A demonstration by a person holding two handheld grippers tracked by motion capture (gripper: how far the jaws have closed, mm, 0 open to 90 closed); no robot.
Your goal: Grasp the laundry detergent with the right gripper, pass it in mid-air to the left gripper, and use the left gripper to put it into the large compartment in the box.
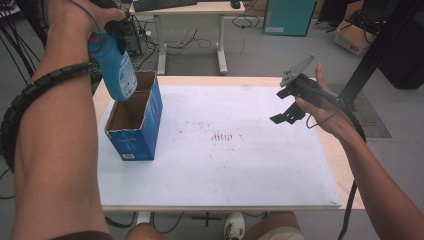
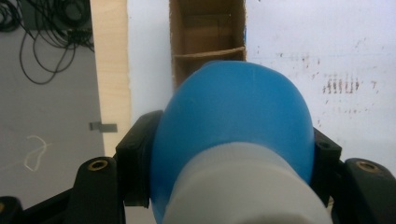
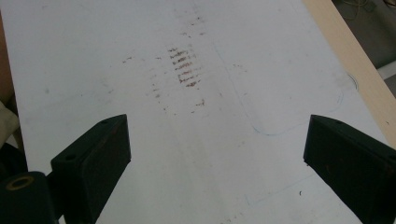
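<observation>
A: What covers the table (image 1: 345, 185)?
B: A smudged white sheet (image 1: 225, 170); grey floor and cables beyond.
A: Grippers?
B: Left gripper (image 1: 112, 37) clamps a blue bottle (image 1: 116, 70) above the open blue carton (image 1: 134, 122), far left. Right gripper (image 1: 290, 107) gapes, empty.

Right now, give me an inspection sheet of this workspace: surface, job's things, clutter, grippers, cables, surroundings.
Surface: white sheet on a wooden table, with brownish smudges near the middle.
Job's things: blue bottle held over the open blue cardboard box; a cardboard divider shows inside the box.
Clutter: nothing seen on the sheet besides the box.
Grippers: left gripper shut on the bottle; right gripper open, nothing between its jaws, held above the sheet.
Cables: ribbed black cable over the left forearm; loose cables on the floor.
Surroundings: second desk behind, teal cabinet, cardboard carton.
</observation>
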